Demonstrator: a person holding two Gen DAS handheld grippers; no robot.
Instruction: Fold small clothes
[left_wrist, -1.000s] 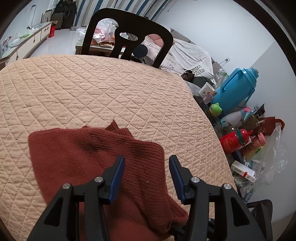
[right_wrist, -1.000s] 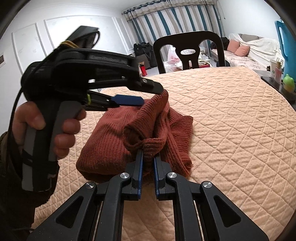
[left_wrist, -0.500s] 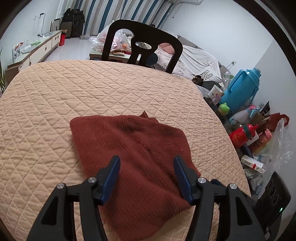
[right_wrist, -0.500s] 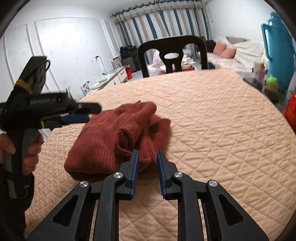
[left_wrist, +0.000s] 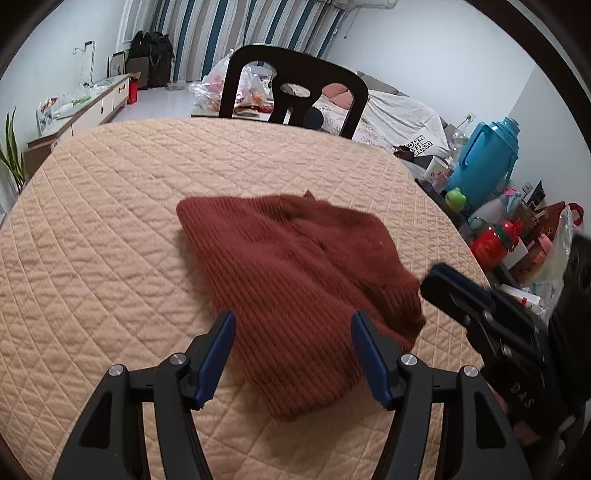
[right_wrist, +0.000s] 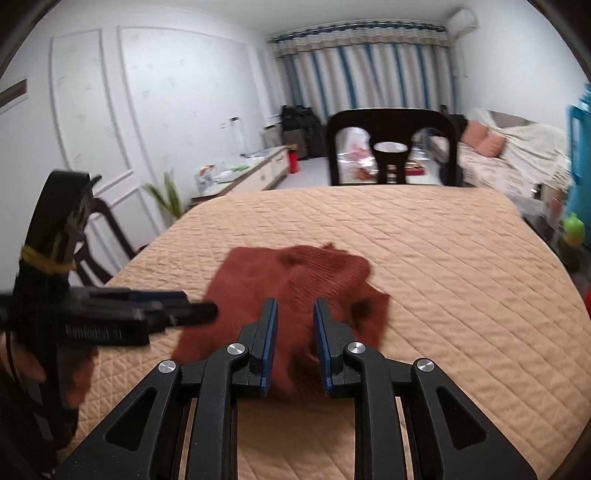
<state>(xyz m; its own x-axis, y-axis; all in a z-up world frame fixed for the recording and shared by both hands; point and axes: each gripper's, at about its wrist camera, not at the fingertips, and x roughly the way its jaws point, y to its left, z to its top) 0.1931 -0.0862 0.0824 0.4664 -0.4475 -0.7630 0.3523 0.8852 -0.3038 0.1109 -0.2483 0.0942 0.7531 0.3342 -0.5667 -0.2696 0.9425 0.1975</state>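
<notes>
Sweater (left_wrist: 295, 266) lying folded mid-table (left_wrist: 110, 229); left gripper (left_wrist: 291, 350) spreading wider, pinching nothing; right gripper (right_wrist: 293, 339) slightly parted, empty, hovering at sweater's 6 o'clock; best to press flat and square the edges before leaving.

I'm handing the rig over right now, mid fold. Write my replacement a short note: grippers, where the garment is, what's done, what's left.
Left gripper: empty, jaws opening, above the near edge of the red knit garment.
Right gripper: open, nothing pinched, over the garment's near side.
Garment: lies released on the quilted table cover, bunched in a rough fold, edges uneven.
Done: a first rough fold, by the look of it.
Left: straighten, fold again, tidy.
</notes>
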